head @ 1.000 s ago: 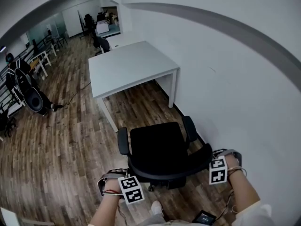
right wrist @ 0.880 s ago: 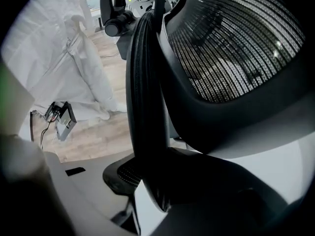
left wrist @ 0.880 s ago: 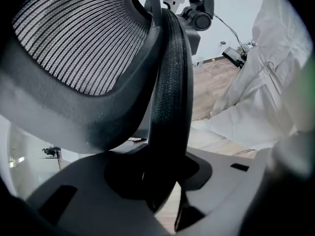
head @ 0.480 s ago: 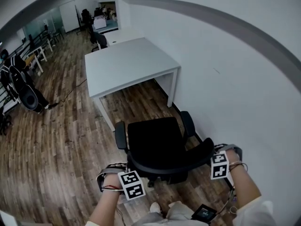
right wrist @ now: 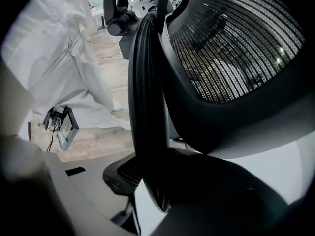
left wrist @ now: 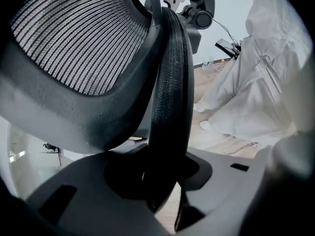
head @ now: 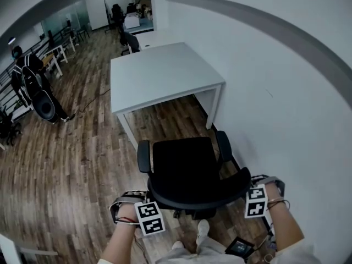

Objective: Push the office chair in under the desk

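A black office chair point(head: 186, 166) stands on the wood floor, its seat facing the white desk point(head: 159, 70) just beyond it. My left gripper point(head: 147, 207) grips the left end of the curved mesh backrest point(head: 198, 201), and my right gripper point(head: 257, 194) grips the right end. In the left gripper view the backrest's rim point(left wrist: 170, 97) runs between the jaws of the left gripper point(left wrist: 162, 181), which are shut on it. The right gripper point(right wrist: 152, 181) clamps the backrest's rim point(right wrist: 147, 97) the same way. The chair's front edge lies short of the desk's near edge.
A white wall point(head: 275, 92) runs close along the right of chair and desk. My shoes point(head: 202, 228) and a small device point(head: 239, 247) on a cable are on the floor behind the chair. A person in black point(head: 30, 78) stands far left; more desks and chairs stand at the far end.
Both grippers and the chair have moved forward together, so the seat's front edge is nearer the desk. The grips on the backrest look unchanged.
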A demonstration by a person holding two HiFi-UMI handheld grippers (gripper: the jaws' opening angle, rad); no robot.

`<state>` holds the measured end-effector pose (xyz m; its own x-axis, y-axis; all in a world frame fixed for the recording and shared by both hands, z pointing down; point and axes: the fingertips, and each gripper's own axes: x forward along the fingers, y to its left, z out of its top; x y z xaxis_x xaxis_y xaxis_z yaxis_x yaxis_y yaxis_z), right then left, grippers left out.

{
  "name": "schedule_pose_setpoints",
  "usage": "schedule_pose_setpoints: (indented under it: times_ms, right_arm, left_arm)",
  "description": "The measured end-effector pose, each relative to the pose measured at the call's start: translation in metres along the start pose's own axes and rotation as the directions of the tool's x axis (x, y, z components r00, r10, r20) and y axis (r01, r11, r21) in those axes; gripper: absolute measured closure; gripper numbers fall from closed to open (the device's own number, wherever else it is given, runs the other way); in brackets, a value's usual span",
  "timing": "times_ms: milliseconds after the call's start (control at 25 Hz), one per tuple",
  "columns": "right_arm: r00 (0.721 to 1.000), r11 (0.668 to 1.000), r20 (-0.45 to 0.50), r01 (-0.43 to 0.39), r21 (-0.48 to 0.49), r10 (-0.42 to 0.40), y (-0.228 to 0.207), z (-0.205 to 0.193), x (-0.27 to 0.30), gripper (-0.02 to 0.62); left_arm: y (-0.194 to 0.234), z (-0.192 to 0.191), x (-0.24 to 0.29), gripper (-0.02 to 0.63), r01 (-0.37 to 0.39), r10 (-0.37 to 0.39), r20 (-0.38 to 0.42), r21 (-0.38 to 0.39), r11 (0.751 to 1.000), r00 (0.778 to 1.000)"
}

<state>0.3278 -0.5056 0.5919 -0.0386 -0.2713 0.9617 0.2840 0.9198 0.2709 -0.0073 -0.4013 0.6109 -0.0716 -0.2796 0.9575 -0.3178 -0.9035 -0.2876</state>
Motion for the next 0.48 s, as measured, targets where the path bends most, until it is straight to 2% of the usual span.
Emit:
schedule_pose_setpoints:
  times_ms: [240,480]
  right_arm:
    - [0.999,0.999,0.022,0.029,-0.043,-0.028,-0.032,0.003,0.001,0.456]
    - [0.999,0.997,0.036,0.009,-0.074,-0.006,-0.059,-0.001,0.009,0.456]
  left_arm:
    - [0.019,-0.001,0.002,0.48,-0.021,0.02,-0.018,-0.036,0.999,1.0]
    - [0.037,0.004,0.005,0.48,-0.01,0.008,-0.033,-0.064,0.998,0.999]
